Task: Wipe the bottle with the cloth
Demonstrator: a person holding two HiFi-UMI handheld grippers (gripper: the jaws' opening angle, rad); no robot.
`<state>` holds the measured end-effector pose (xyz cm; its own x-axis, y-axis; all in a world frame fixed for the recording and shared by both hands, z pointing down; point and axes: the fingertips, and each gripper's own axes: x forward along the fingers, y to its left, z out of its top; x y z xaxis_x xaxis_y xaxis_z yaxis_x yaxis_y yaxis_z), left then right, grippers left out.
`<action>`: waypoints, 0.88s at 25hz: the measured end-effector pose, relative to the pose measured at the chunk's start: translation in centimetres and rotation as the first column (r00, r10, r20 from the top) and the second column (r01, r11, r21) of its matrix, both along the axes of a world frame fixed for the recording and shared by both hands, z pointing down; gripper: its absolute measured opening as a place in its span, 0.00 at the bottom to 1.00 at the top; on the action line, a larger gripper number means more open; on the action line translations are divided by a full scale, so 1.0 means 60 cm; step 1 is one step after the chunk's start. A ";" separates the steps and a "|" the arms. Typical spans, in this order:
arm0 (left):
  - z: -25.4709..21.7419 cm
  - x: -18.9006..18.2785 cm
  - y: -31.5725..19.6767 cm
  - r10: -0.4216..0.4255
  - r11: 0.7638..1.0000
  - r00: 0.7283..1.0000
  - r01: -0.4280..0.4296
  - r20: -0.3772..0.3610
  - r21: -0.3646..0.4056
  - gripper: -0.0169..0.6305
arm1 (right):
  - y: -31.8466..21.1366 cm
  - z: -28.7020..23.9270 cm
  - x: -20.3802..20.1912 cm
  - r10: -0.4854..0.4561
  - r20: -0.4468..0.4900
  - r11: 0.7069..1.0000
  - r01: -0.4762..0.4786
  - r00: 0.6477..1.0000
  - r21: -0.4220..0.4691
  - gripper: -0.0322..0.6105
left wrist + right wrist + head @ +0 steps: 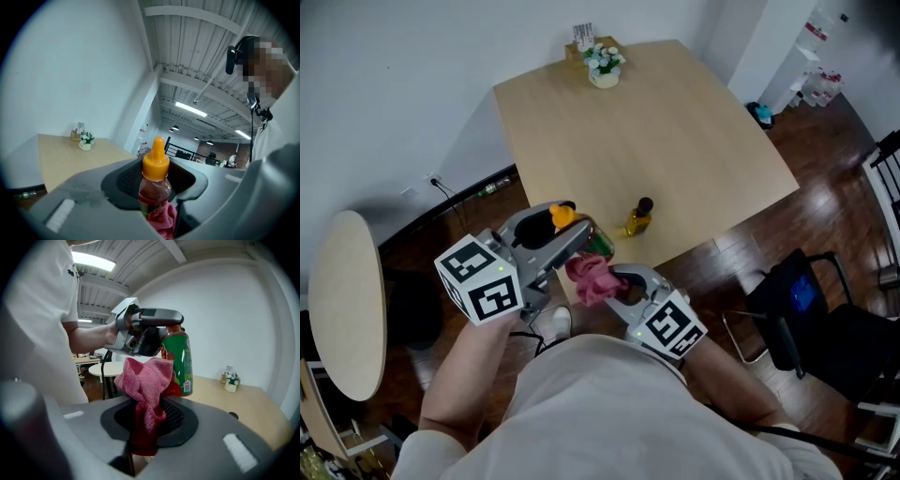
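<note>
Two grips: left gripper [579, 236] clamps the orange-capped, green-labelled bottle [180, 362]; right gripper [614, 286] pinches the pink cloth [145, 380] against the bottle's lower side.

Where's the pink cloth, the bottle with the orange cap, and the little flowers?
pink cloth [149, 378]: right gripper view, its bunched top.
bottle [153, 192]: left gripper view, its body under the cap.
flowers [605, 62]: head view, the blossoms.

The head view looks steeply down at the bench [694, 131], and both close-up gripper views also see its flower pot [604, 67].
</note>
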<state>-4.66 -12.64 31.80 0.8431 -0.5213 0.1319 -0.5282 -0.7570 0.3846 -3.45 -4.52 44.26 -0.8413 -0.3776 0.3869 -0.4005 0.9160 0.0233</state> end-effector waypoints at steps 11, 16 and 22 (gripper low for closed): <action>-0.010 -0.036 0.017 -0.039 0.999 0.999 0.039 -0.010 0.024 0.28 | 0.001 0.054 0.048 0.036 -0.066 0.995 -0.042 0.997 -0.088 0.19; -0.006 -0.047 0.029 -0.023 0.999 1.000 0.023 0.016 0.039 0.28 | -0.036 -0.021 0.085 0.108 -0.031 0.994 -0.109 0.994 -0.004 0.19; 0.009 -0.030 0.058 0.037 0.998 0.998 -0.039 0.049 0.040 0.28 | -0.058 -0.162 0.035 0.014 0.083 0.991 -0.025 0.996 0.128 0.19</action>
